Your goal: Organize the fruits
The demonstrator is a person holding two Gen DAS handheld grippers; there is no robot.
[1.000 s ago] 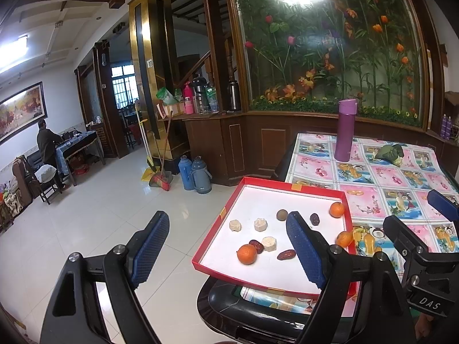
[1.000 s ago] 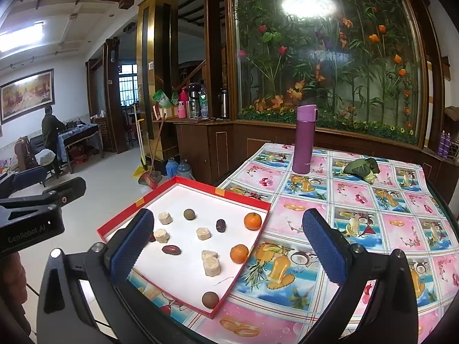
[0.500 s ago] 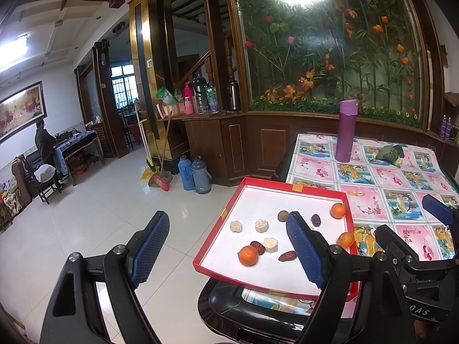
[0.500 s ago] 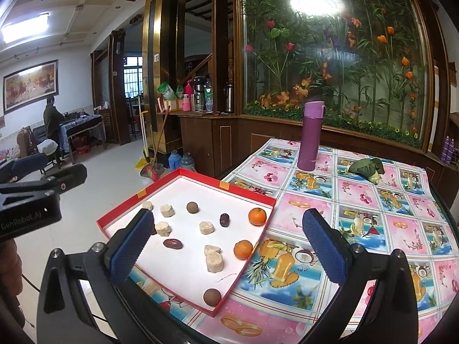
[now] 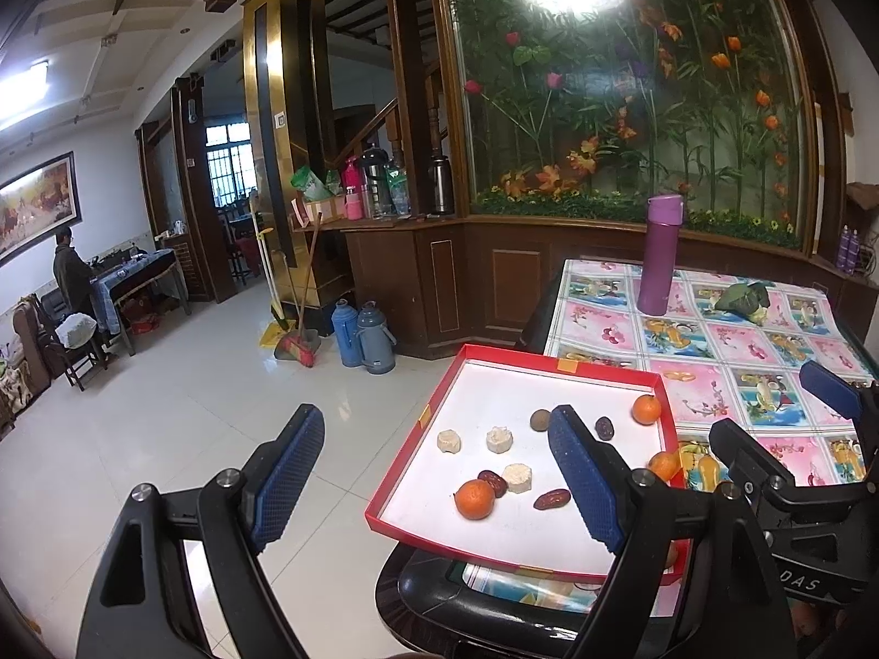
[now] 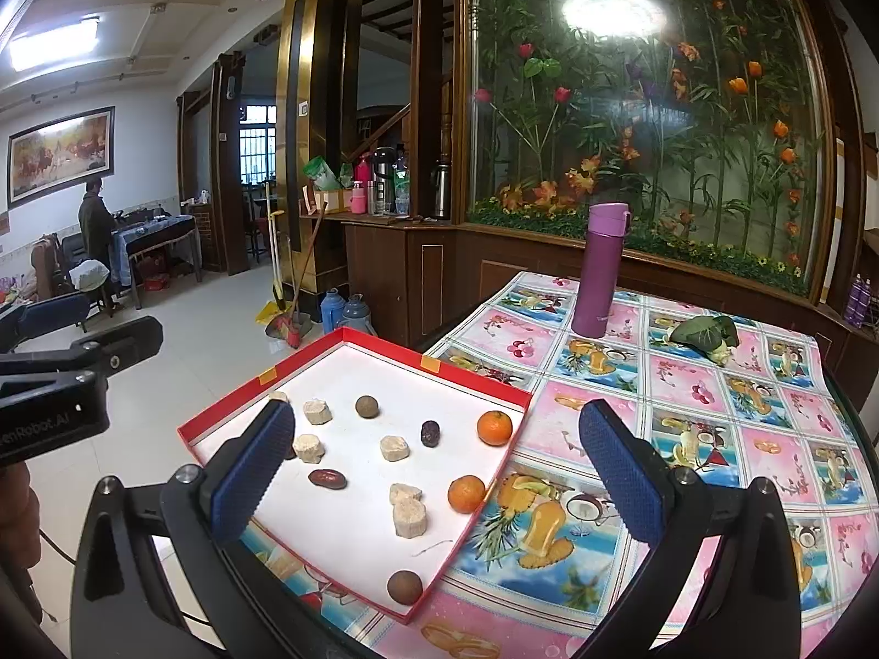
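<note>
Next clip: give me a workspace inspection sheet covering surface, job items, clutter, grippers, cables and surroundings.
Surface: table under a fruit-print cloth; its near edge is dark.
Job's things: red tray with a white floor, holding three oranges, dark dates, brown round fruits and pale chunks, all loose and scattered.
Clutter: purple flask standing upright; green leafy bundle lying beyond the tray.
Grippers: left hand-held gripper open, nothing between its fingers; right hand-held gripper open, holding nothing, above the tray's near side.
Cables: nothing seen.
Surroundings: tiled floor, two thermos jugs, broom, glass flower panel, a person far off.
</note>
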